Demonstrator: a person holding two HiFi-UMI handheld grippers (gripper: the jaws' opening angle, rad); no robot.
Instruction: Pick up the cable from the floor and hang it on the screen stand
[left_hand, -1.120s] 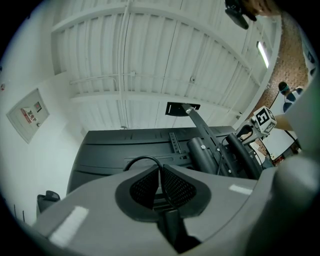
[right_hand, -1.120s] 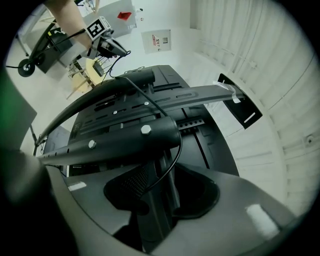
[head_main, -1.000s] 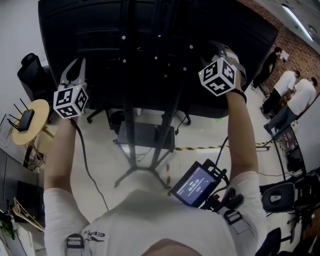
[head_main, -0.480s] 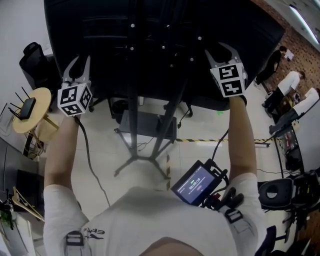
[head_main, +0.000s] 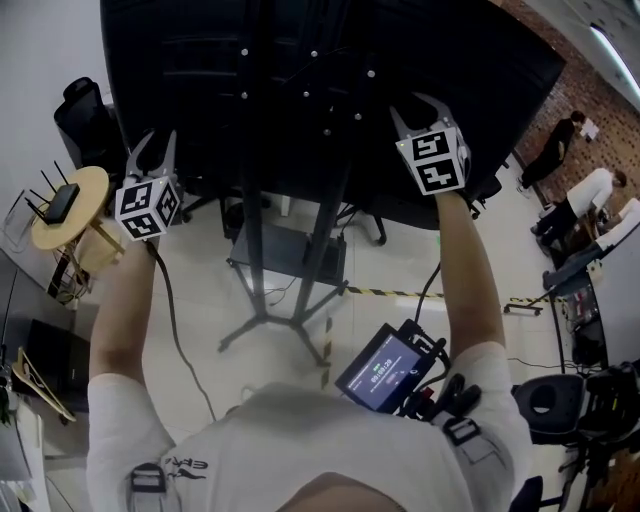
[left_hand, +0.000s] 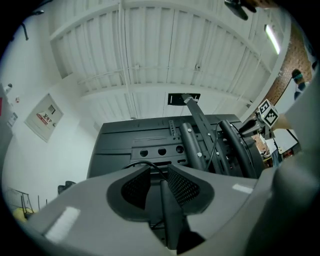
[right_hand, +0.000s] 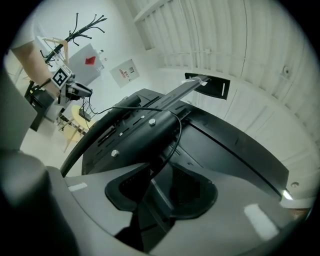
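**Item:** cable (right_hand: 178, 131).
**Location:** off the floor, strung over the back of the screen stand (head_main: 254, 215) ahead of both tongs. It runs down between your right tongs (right_hand: 160, 182), and a loop lies across the tips of your left tongs (left_hand: 159, 180).
**Right tongs:** half spread, just been closing, pads not biting the cable.
**Left tongs:** spread, pinching nothing.
**Step in hand:** hanging, probably near its end.
**Next move calls for:** settling the cable on the stand, then drawing your tongs clear without dragging it off.
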